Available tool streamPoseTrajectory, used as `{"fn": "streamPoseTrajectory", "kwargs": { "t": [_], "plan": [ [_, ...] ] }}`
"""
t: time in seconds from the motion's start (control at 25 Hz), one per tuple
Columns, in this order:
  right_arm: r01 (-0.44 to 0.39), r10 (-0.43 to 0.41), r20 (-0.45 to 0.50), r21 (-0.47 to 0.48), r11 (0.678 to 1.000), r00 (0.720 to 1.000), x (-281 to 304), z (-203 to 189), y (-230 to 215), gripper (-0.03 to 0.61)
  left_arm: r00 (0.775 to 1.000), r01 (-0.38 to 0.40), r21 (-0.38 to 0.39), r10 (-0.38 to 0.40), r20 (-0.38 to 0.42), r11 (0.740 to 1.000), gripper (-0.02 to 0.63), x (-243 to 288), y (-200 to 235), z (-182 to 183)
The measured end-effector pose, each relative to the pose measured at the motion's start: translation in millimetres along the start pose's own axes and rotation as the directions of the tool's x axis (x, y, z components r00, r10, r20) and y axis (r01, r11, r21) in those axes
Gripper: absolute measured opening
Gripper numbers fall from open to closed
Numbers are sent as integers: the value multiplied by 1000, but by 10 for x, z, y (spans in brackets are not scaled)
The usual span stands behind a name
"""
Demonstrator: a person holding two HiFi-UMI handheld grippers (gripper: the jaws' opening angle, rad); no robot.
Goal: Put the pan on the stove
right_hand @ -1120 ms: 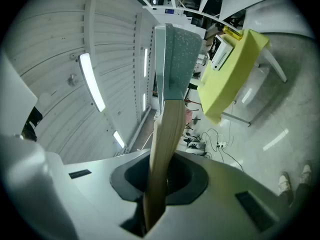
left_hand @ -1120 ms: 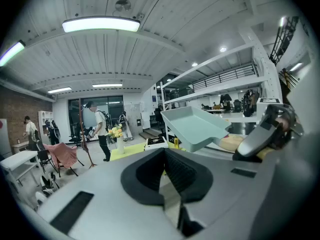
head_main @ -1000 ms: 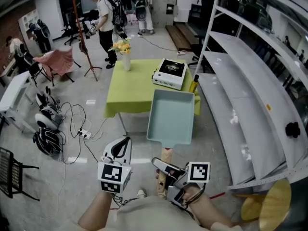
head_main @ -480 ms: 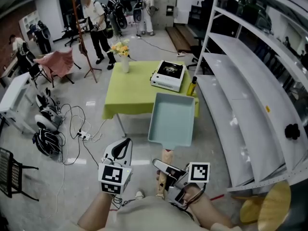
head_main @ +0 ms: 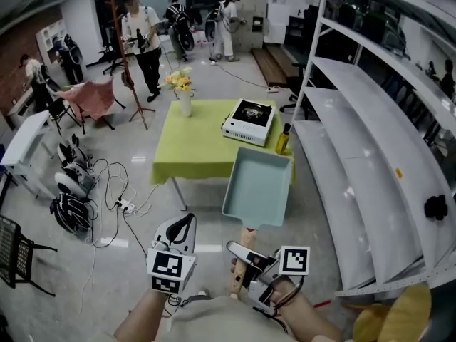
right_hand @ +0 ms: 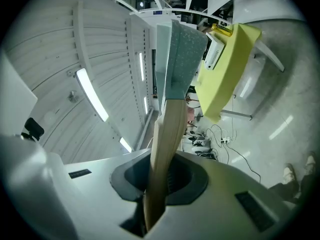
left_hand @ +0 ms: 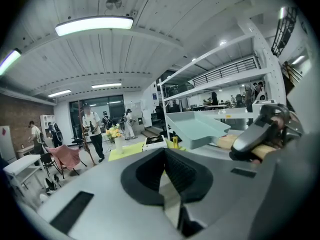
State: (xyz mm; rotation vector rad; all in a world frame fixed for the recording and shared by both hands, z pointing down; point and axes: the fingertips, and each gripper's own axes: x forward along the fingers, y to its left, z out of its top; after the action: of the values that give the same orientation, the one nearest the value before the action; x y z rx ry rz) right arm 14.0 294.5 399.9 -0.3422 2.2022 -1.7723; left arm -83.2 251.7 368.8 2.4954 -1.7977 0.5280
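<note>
A light teal square pan [head_main: 258,185] with a wooden handle [head_main: 242,258] hangs in the air in front of me, short of the green table [head_main: 196,144]. My right gripper [head_main: 241,261] is shut on that handle; in the right gripper view the handle [right_hand: 165,144] runs up from between the jaws to the pan [right_hand: 180,54]. The stove [head_main: 247,120], white with a black top, stands on the table's far right part. My left gripper [head_main: 177,234] is beside the right one, its jaws together with nothing in them. The pan [left_hand: 197,126] shows to its right.
A yellow bottle [head_main: 283,140] stands by the stove at the table's right edge, and a vase of flowers [head_main: 184,91] at its far left. White shelving [head_main: 370,162] runs along the right. Cables and helmets [head_main: 71,191] lie on the floor at left. Several people [head_main: 139,38] stand at the back.
The table and stove sit slightly lower in the head view. The pan stays in my right gripper's grip. A person at the back has walked to the left.
</note>
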Motion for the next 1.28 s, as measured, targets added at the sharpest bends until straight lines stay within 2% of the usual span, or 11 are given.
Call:
{"fn": "streamPoseTrajectory", "kwargs": {
  "t": [0.4,0.76,1.28],
  "plan": [
    [26,-26,-12,-34,999,1000,-193,335,-162,51,1000,-4,-5,5,7,1000,6,270,-171,111],
    [-6,6,-1,-51,999,1000,-46,728,-325,52,1000,12,-1,-12,27,1000,6,760,-146,108],
    [11,-12,-11,-69,998,1000,571,1548,-790,52,999,46,12,-46,-8,999,6,1843,405,-19]
  ]
}}
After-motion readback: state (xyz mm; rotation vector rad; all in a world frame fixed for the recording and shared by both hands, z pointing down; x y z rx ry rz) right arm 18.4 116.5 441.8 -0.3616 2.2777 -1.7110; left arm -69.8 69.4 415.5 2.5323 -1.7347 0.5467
